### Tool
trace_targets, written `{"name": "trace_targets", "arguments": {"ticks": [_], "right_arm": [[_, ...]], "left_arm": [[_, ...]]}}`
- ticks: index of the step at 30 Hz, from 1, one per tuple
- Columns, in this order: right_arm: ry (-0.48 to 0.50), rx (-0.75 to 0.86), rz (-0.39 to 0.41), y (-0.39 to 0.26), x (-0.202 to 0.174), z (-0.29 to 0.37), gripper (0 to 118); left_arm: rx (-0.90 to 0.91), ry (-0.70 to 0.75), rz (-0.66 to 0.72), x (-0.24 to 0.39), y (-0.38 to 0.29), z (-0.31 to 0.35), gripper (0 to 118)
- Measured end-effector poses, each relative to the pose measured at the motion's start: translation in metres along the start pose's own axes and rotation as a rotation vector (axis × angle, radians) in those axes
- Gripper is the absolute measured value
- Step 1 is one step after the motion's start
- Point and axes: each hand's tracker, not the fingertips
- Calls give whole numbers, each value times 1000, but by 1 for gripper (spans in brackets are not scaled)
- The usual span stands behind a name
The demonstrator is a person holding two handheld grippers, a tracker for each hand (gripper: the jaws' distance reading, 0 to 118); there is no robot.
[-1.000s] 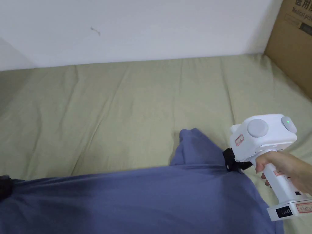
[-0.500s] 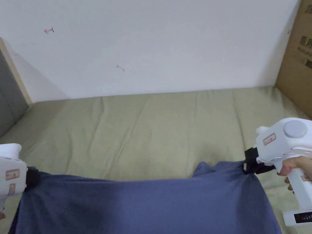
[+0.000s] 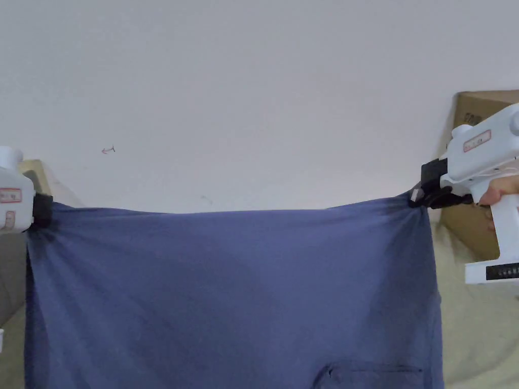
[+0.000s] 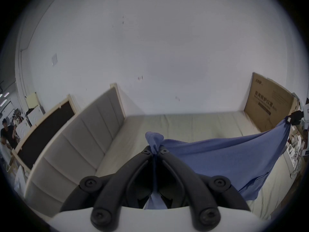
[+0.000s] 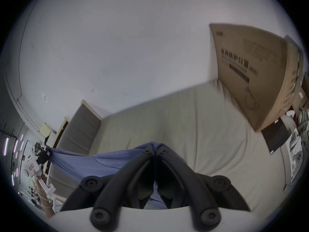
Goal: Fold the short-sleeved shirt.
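The blue short-sleeved shirt hangs stretched in the air like a sheet between both grippers, above the bed. My left gripper is shut on its upper left corner; in the left gripper view the cloth bunches between the closed jaws of this gripper. My right gripper is shut on the upper right corner; in the right gripper view the jaws of the gripper pinch the fabric. A chest pocket shows low on the shirt.
The bed's olive-green sheet lies beneath the shirt. A large cardboard box stands at the bed's right end, a grey padded headboard at the left. A white wall runs behind. A person stands far off at left.
Both grippers have raised the shirt from lying low over the bed to hanging taut in the air. The head camera has tilted up, so the wall replaces much of the bed.
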Motion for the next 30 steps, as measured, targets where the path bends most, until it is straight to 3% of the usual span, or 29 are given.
{"name": "trace_targets", "arguments": {"ticks": [4, 8, 17, 22, 27, 30], "right_arm": [[16, 68, 17, 64, -31, 21, 1], [18, 181, -19, 126, -62, 36, 1], [-6, 290, 14, 187, -113, 73, 1], [-50, 316, 36, 183, -113, 66, 1], [-42, 234, 62, 153, -100, 29, 1], [-89, 143, 64, 124, -84, -11, 1]], "left_arm": [[52, 48, 36, 1, 62, -10, 2], [123, 112, -33, 8, 125, -22, 2], [270, 190, -42, 20, 223, -32, 2], [309, 165, -50, 28, 215, -42, 2], [204, 162, -43, 31, 169, -88, 2], [115, 127, -2, 33, 118, -125, 2]]}}
